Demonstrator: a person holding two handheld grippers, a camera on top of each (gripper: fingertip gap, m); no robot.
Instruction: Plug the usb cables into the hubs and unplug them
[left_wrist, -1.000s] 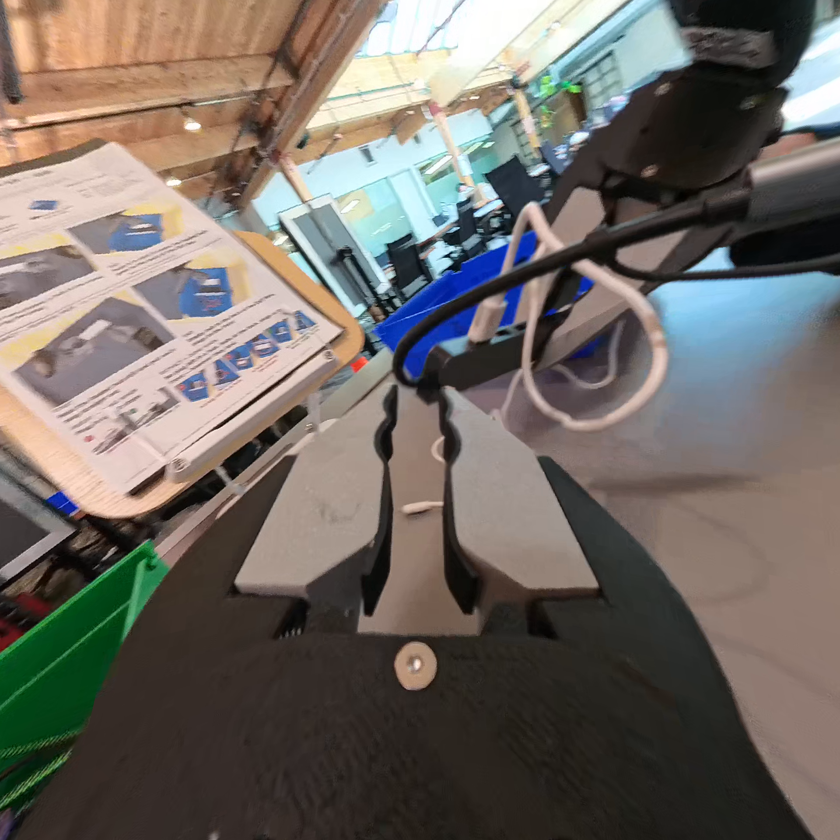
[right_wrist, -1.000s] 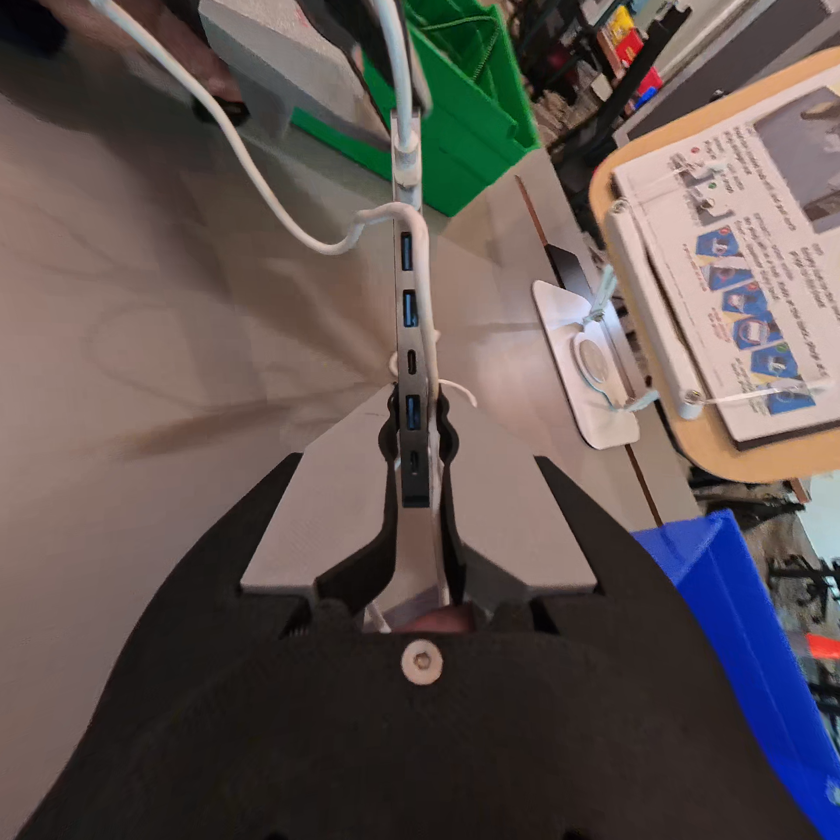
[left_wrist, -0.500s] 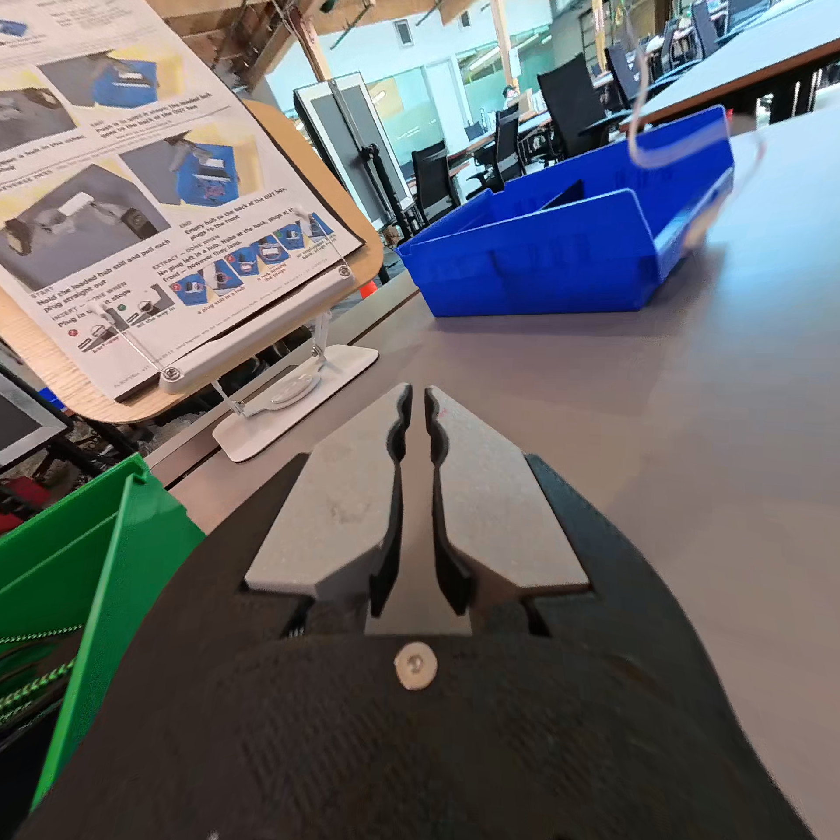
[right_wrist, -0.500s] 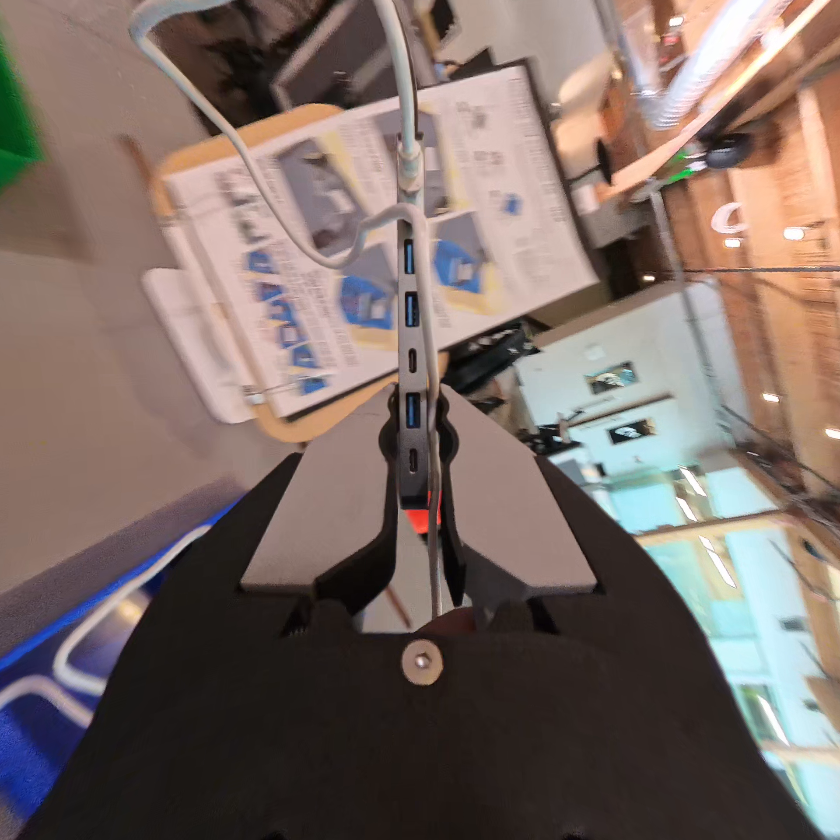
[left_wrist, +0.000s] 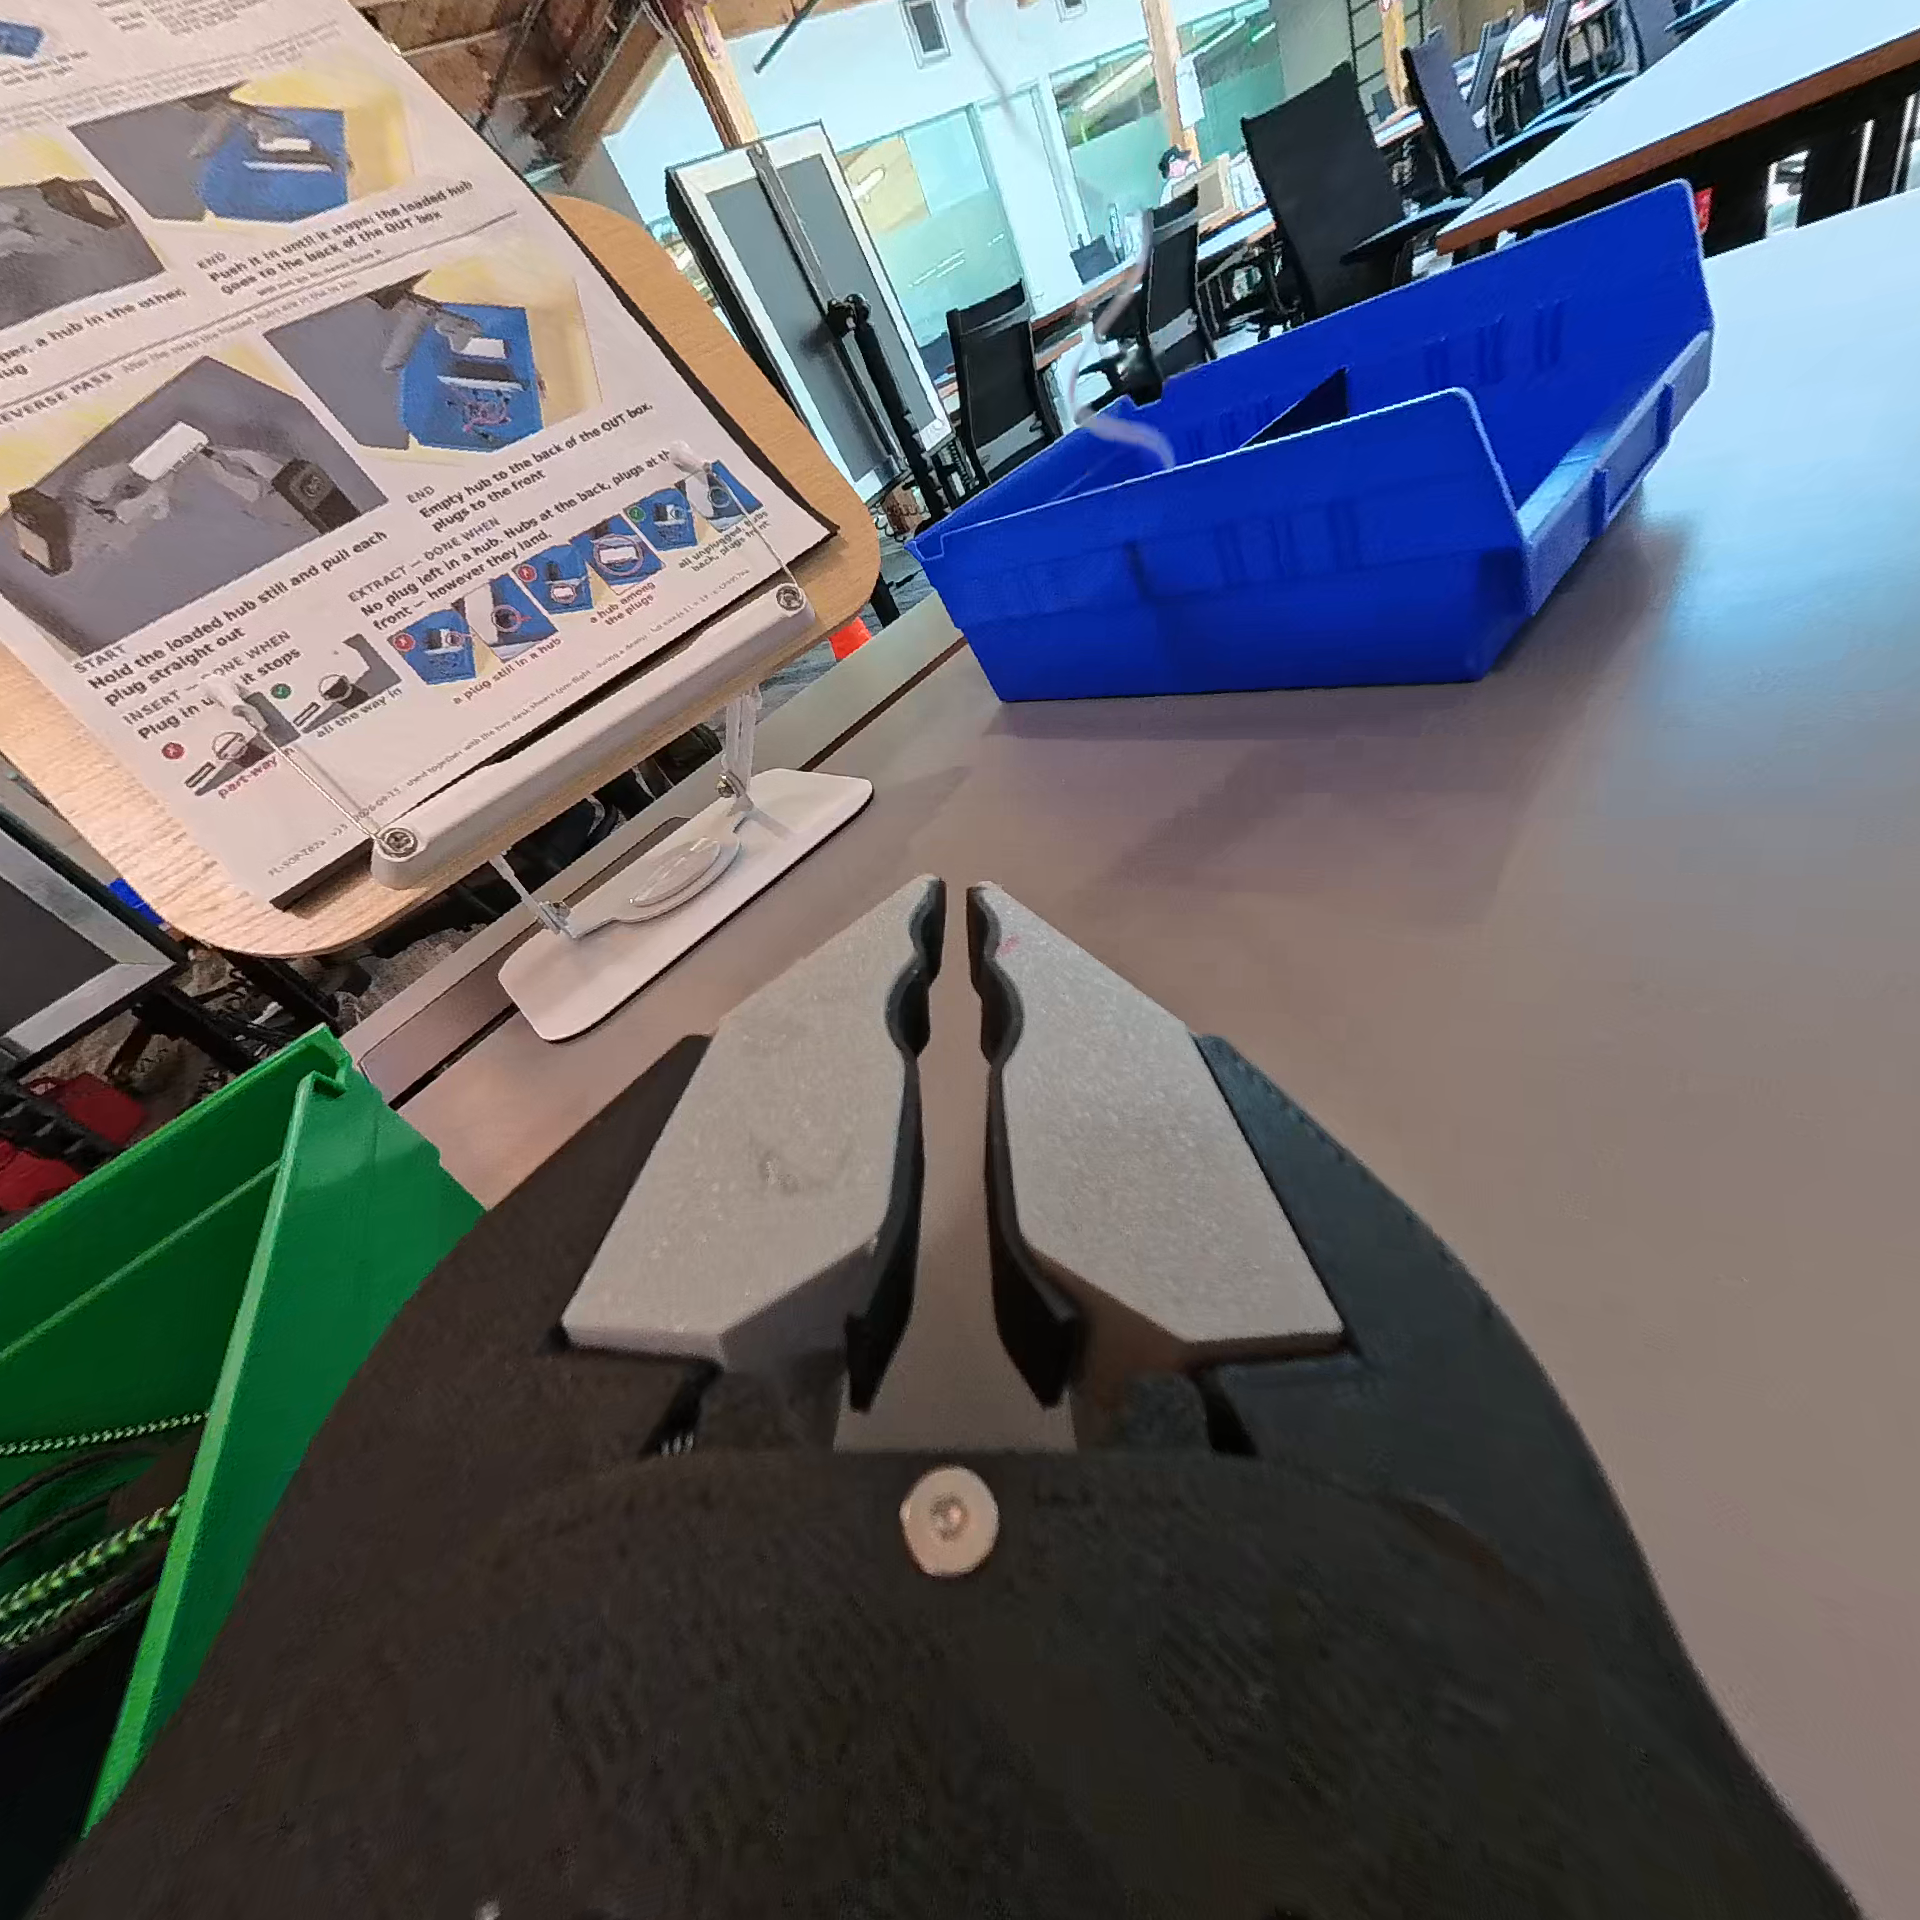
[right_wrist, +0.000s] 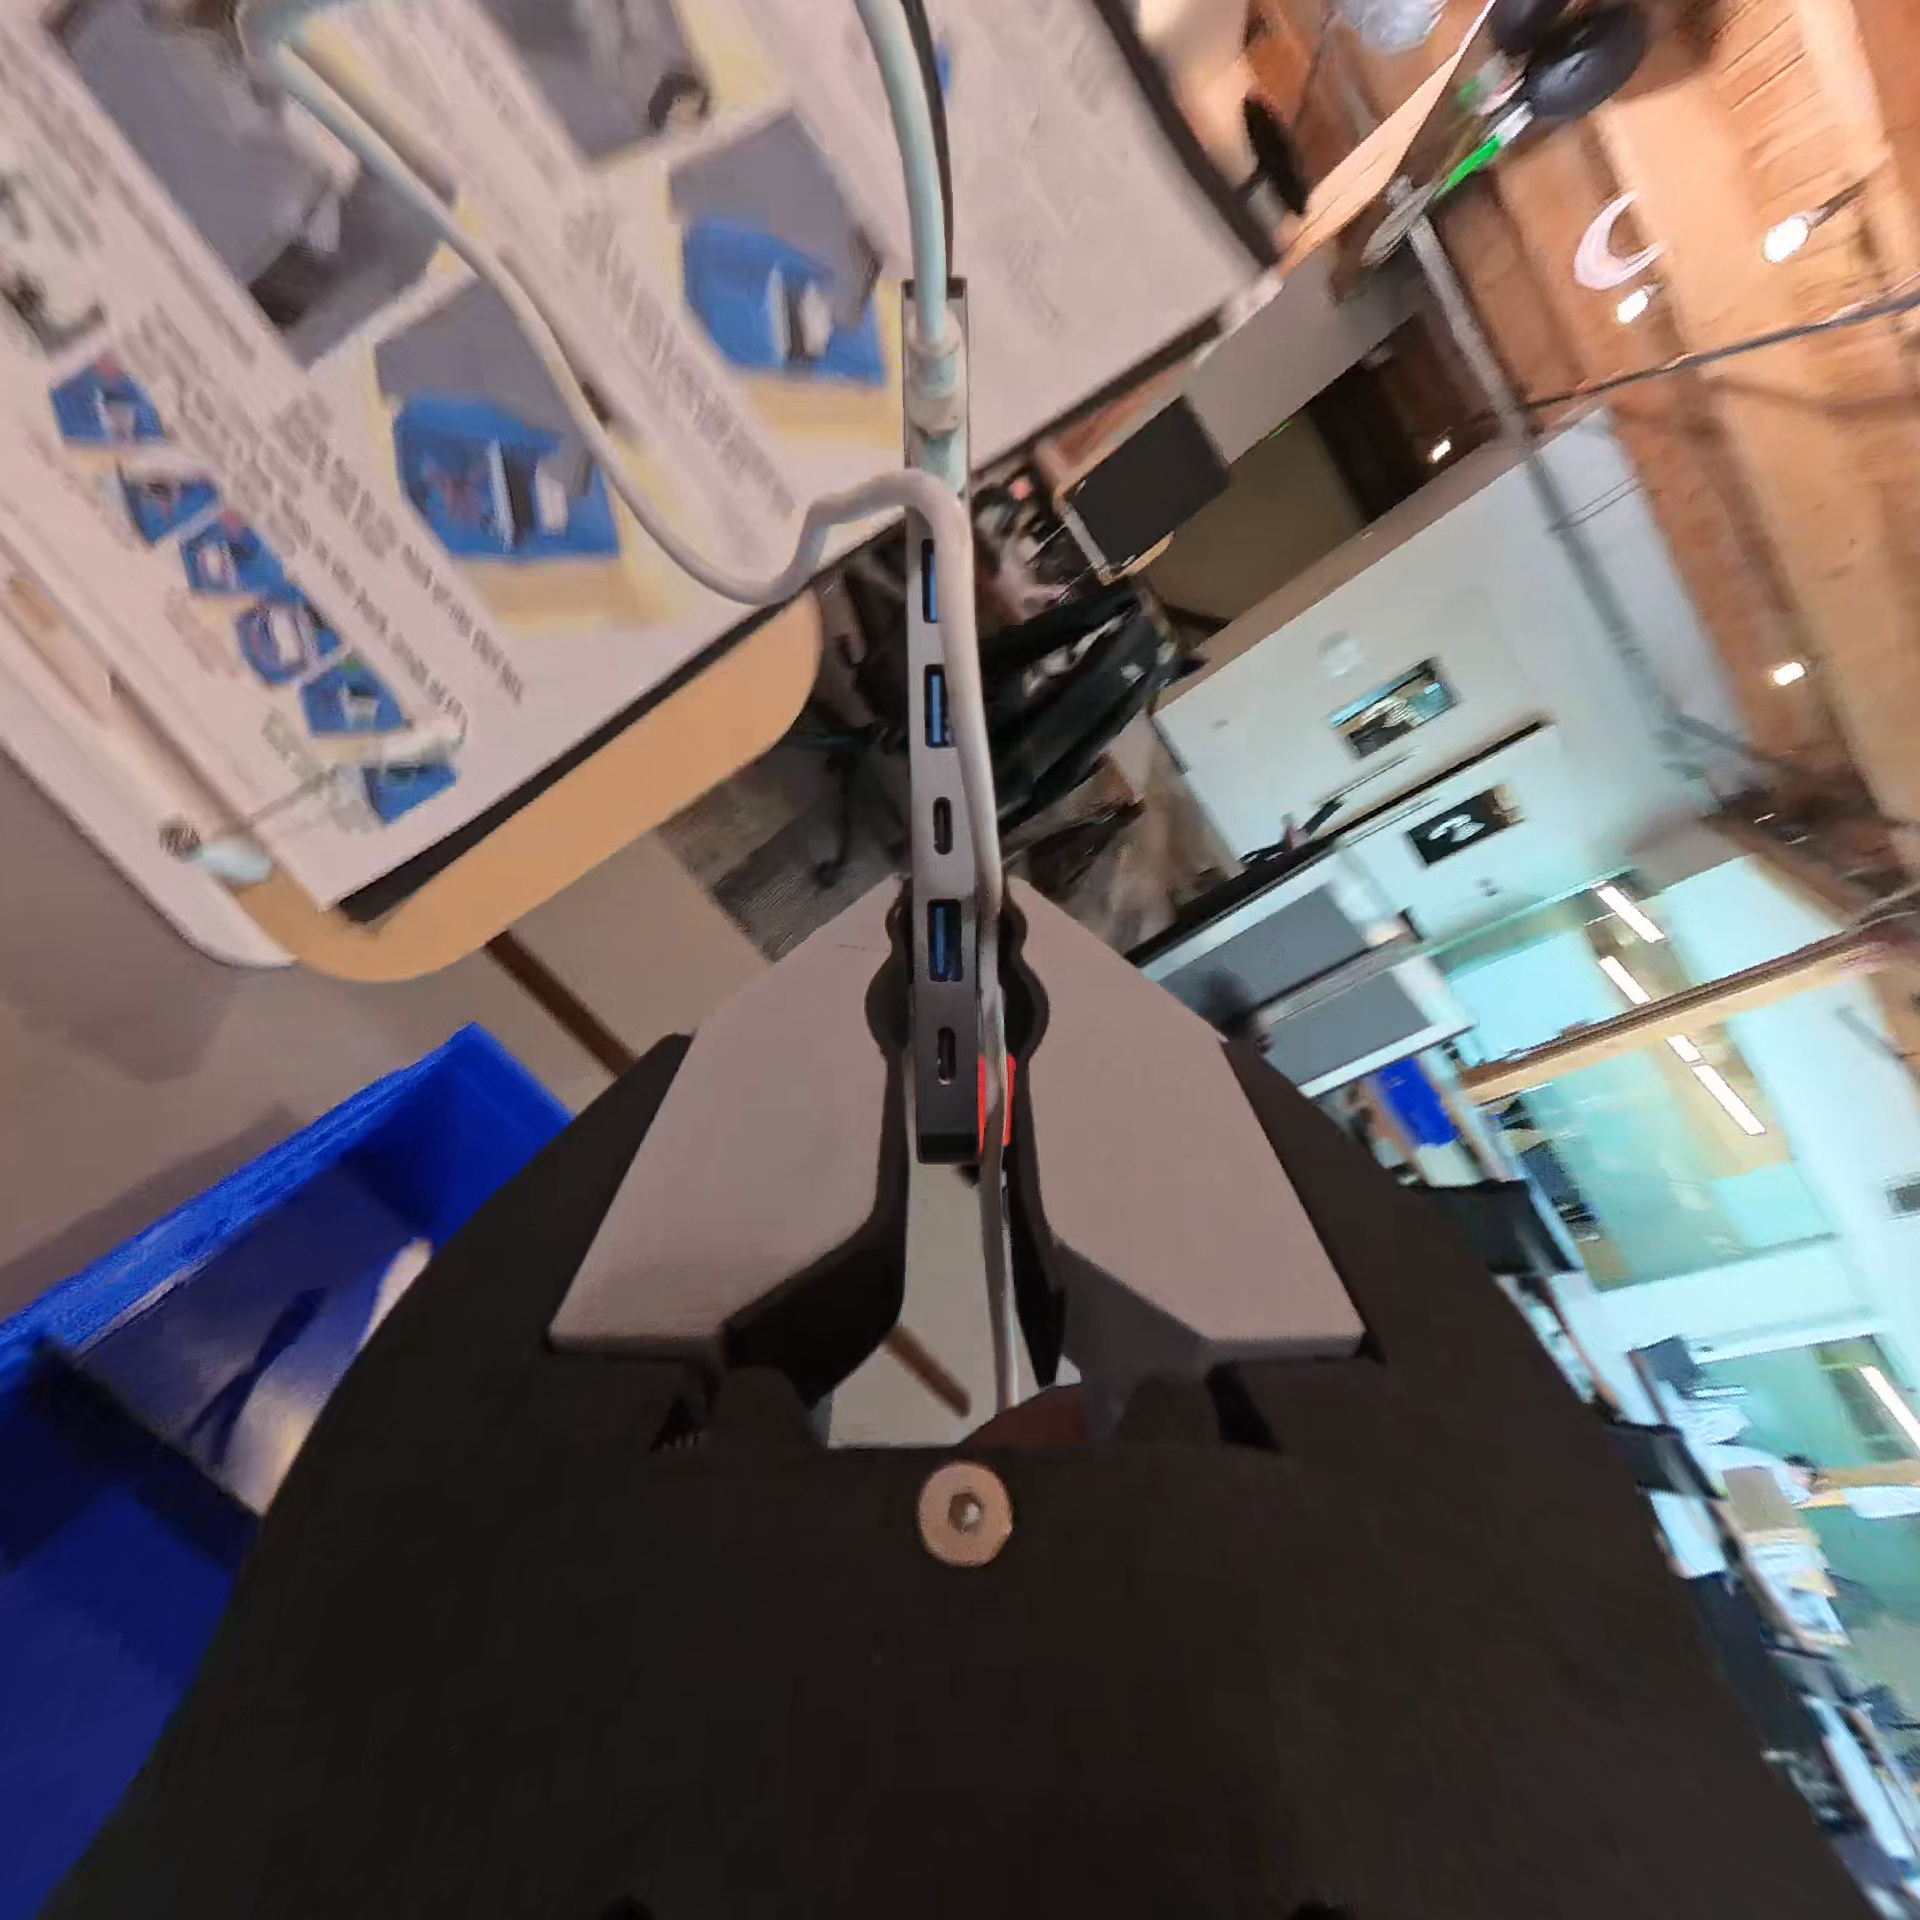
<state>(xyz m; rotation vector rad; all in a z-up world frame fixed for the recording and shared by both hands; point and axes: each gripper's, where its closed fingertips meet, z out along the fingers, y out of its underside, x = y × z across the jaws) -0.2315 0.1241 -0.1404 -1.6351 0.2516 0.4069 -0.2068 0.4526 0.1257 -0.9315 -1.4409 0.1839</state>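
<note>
My right gripper (right_wrist: 951, 914) is shut on a slim dark grey USB hub (right_wrist: 940, 748) and holds it edge-on in the air, its row of blue and oval ports facing me. A white cable (right_wrist: 582, 343) is plugged into the hub's far end (right_wrist: 935, 364) and loops off to the upper left; another white strand runs along the hub's right side between the jaws. My left gripper (left_wrist: 956, 904) is shut and empty, low over the grey table (left_wrist: 1558, 1039). A faint blurred white cable (left_wrist: 1117, 343) hangs above the blue bin.
A blue bin (left_wrist: 1351, 540) stands at the far right of the table and shows low left in the right wrist view (right_wrist: 156, 1351). An instruction sheet on a wooden stand (left_wrist: 312, 468) is far left. A green bin (left_wrist: 208, 1247) holding cables is near left. My right fingertips sit around 40 centimeters from my left ones.
The right gripper has swung the hub and cable away from the left gripper, over towards the blue bin. The left gripper's jaws have closed and it has tilted down towards the table.
</note>
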